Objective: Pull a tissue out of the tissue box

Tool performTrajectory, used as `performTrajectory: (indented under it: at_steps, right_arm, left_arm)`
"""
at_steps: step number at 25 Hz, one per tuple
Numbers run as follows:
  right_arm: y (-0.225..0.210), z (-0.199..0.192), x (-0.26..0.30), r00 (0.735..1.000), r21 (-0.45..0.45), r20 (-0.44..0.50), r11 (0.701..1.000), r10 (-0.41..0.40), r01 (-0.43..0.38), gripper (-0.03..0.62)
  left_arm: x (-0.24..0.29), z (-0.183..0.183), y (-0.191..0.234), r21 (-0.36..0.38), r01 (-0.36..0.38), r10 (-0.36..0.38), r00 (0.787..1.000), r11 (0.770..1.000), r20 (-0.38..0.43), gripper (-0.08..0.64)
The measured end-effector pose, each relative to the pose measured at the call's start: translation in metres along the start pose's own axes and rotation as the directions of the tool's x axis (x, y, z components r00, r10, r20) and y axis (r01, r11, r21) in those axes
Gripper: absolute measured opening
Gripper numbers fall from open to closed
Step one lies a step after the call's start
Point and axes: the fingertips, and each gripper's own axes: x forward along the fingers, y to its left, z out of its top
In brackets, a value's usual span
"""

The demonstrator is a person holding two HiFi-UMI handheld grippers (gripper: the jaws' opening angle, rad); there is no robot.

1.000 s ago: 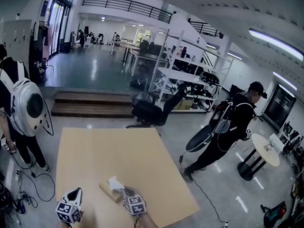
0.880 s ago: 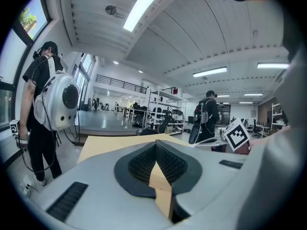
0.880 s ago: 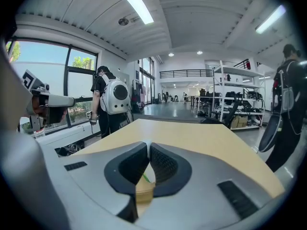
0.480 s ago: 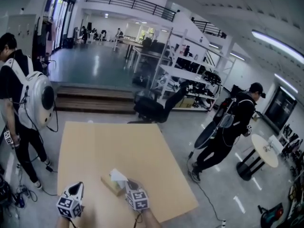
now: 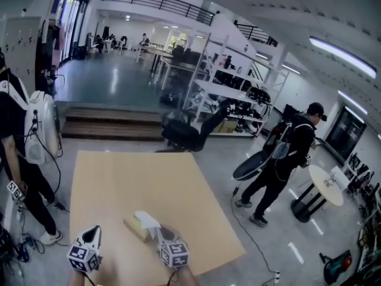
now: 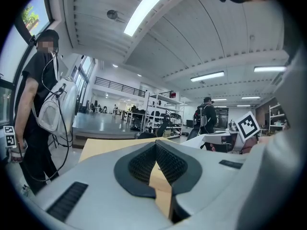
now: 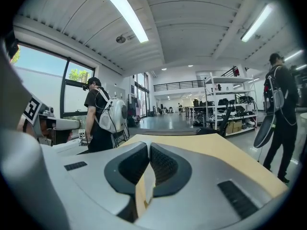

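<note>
Head view: box (image 5: 133,226) sits on the table (image 5: 137,171) at lower centre of frame, near the bottom edge. The tissue (image 5: 146,219) stands up out of its top and leans toward lower right, where my right gripper (image 5: 159,235) meets it.

Right gripper view: jaws pressed together, with a thin pale strip caught between the pads. I read that as the tissue, so the right gripper is pinching it. Box itself not visible in this view, only tabletop beyond the jaws.

Left gripper (image 6: 156,148): pads pressed together, nothing between them, just tan tabletop showing through the lower gap. In the head view it sits at lower left, well apart from the box and not touching it.

Progress, my judgement: grasp done and the pull is under way. The tissue is raised above the box, but its lower end looks to be in the slot, so it is not yet free. Too small in the head view to tell how much remains inside.

Left to do: draw the right gripper further up and away until the sheet clears the slot.

Risk: nothing holds the box down, so it may lift or slide with the tissue. The sheet could also tear at the pinch.

Bystanders with backpacks at far left and right, not involved.
</note>
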Motion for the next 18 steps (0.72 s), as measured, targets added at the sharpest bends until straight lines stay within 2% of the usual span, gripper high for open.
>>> performTrajectory:
  at_steps: [6, 18]
  right_arm:
    - [-0.002, 0.002, -0.021, 0.999, 0.027, 0.024, 0.999, -0.026, 0.025, 0.011]
    - [0.023, 0.005, -0.060, 0.996, 0.083, 0.074, 0.995, -0.055, 0.049, 0.011]
  left_arm:
    - [0.000, 0.002, -0.008, 0.001, 0.024, -0.024, 1.000, 1.000, 0.011, 0.008]
    - [-0.026, 0.000, -0.006, 0.007, 0.049, -0.049, 0.999, 0.999, 0.022, 0.008]
